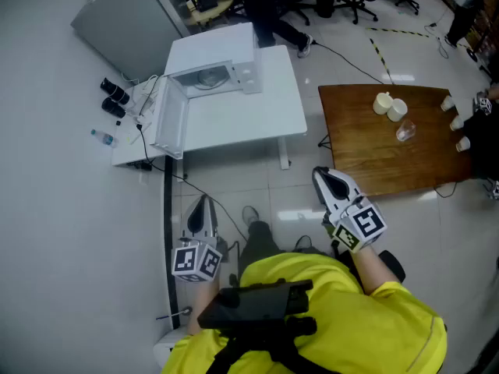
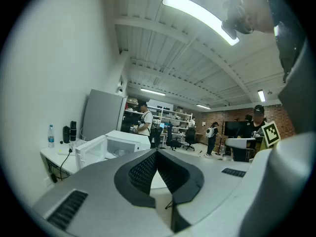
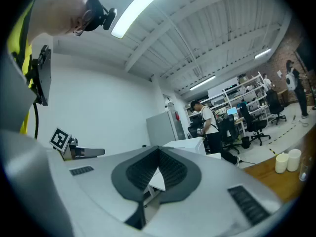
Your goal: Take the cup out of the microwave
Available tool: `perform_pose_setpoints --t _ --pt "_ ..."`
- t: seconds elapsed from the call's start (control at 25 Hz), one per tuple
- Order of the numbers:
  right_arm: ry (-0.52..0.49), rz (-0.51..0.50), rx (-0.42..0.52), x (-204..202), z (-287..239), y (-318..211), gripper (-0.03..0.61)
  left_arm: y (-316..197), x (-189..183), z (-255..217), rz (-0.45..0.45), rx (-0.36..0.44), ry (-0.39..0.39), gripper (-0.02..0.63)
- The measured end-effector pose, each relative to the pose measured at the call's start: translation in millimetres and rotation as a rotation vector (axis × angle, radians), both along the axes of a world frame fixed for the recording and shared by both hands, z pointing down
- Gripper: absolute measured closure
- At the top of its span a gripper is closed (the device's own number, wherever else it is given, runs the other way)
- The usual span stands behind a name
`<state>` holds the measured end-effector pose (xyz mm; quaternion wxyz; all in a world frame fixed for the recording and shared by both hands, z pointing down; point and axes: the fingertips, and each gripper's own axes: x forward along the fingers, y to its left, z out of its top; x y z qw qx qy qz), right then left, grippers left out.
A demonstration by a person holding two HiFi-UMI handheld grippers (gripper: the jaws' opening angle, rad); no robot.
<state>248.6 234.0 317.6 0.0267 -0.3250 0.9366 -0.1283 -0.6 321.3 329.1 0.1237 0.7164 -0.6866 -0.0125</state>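
A white microwave point(image 1: 234, 72) stands on a white table point(image 1: 249, 115) well ahead of me, its door point(image 1: 170, 115) swung open to the left. The cavity shows a pale round shape, too small to tell as a cup. In the left gripper view the microwave point(image 2: 116, 144) is far beyond the jaws, and in the right gripper view the microwave point(image 3: 190, 144) is small too. My left gripper point(image 1: 203, 201) and right gripper point(image 1: 323, 176) hang over the floor near my body, both shut with nothing between their pads.
A wooden table point(image 1: 366, 154) at the right carries white cups point(image 1: 387, 104) and a glass point(image 1: 405, 131). Dark bottles point(image 1: 113, 98) and cables lie at the white table's left end. A grey cabinet point(image 1: 129, 18) and a standing person point(image 1: 265, 6) are behind it.
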Motion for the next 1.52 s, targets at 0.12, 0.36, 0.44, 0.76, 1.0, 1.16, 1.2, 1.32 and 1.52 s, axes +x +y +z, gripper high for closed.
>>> perform_pose_setpoints --t 0.12,0.36,0.44,0.76,1.0,1.16,1.2,1.32,1.52 --pt "0.01 0.002 -0.006 -17 4 -18 0.574 -15 -21 8 -0.01 -0.001 0.008 0.612" --pt "0.032 -0.017 -0.031 -73 14 -58 0.574 -58 -74 6 -0.021 0.015 0.018 0.612" --pt "0.043 -0.032 -0.037 -97 16 -75 0.574 -74 -97 6 -0.034 0.018 0.018 0.612" --pt "0.039 -0.031 -0.012 -212 0 -156 0.574 -155 -195 1 -0.005 0.029 0.029 0.612" --pt "0.044 0.003 0.01 -287 1 -196 0.574 -203 -248 6 0.066 0.026 0.033 0.612" --pt "0.053 0.034 0.001 -320 9 -214 0.574 -226 -271 21 0.118 -0.009 0.039 0.613" --pt "0.059 0.04 0.0 -326 10 -218 0.574 -232 -275 23 0.127 -0.013 0.045 0.613" --pt "0.081 0.055 -0.006 -338 14 -226 0.574 -248 -282 29 0.159 -0.015 0.067 0.613" --pt "0.111 0.079 -0.023 -341 21 -240 0.574 -273 -278 36 0.202 -0.022 0.105 0.613"
